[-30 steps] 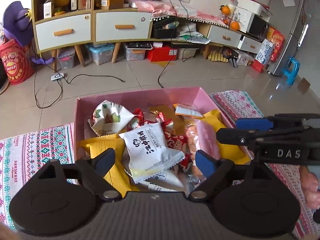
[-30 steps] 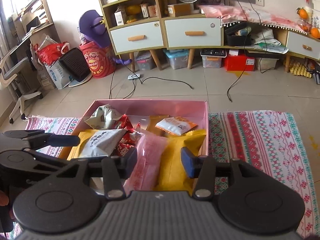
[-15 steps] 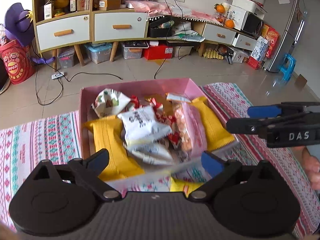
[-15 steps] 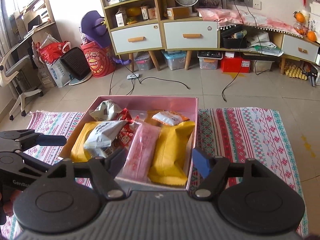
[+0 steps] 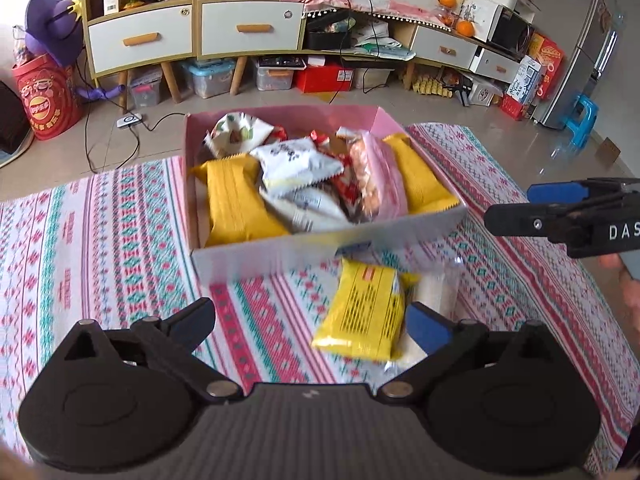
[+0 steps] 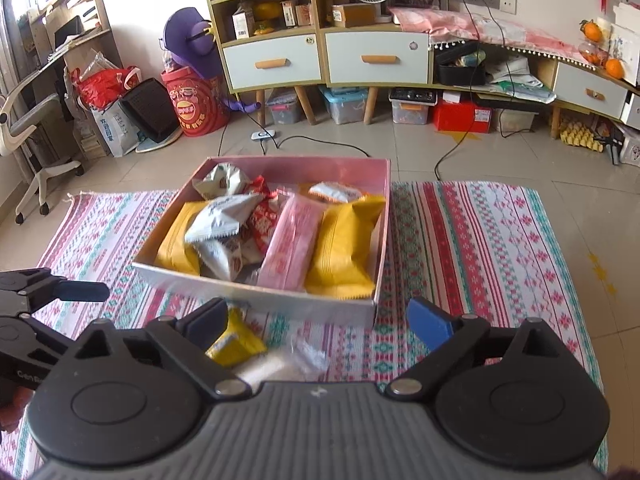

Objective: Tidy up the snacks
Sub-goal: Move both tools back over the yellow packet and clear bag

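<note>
Daylight fills both views evenly and brightly. In the right wrist view it pours from a window at the upper left, beyond the desk chair, washing that corner to near white. The tiled floor behind the pink box carries soft glare. Shadows under the box are faint. The box's near wall and the yellow packet just in front of it are smeared by motion blur. Fisheye distortion bends the cabinet behind the box.

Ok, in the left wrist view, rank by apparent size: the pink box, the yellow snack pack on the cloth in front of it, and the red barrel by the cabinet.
1. pink box, clearly largest.
2. yellow snack pack.
3. red barrel.
The pack and barrel look close in size; the pack's nearness to the camera inflates it, so that order is unsure.
</note>
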The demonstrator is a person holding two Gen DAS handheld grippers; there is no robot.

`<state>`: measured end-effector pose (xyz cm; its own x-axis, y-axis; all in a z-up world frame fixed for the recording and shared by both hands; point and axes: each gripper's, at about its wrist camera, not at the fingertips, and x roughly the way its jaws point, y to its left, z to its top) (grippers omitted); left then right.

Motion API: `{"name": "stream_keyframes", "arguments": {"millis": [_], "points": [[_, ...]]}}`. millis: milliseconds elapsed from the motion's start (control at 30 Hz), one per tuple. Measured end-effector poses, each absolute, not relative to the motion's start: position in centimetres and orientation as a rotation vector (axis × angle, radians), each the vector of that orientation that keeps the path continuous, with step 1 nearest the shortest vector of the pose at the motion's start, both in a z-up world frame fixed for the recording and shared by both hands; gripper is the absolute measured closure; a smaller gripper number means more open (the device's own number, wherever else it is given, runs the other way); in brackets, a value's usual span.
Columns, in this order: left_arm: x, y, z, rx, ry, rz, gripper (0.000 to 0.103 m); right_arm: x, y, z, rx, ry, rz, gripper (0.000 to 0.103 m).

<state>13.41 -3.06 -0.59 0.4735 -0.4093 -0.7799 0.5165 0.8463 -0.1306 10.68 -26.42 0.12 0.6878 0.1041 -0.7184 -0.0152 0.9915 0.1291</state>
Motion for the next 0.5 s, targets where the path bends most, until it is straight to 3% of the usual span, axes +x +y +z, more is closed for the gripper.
{"name": "stream_keyframes", "arguments": {"millis": [500], "points": [[11.1,-3.0,-2.7,0.154,0.925,-0.568,0.0,8.5,-26.0,-1.8,0.102,0.854,0.051,0.005]]}}
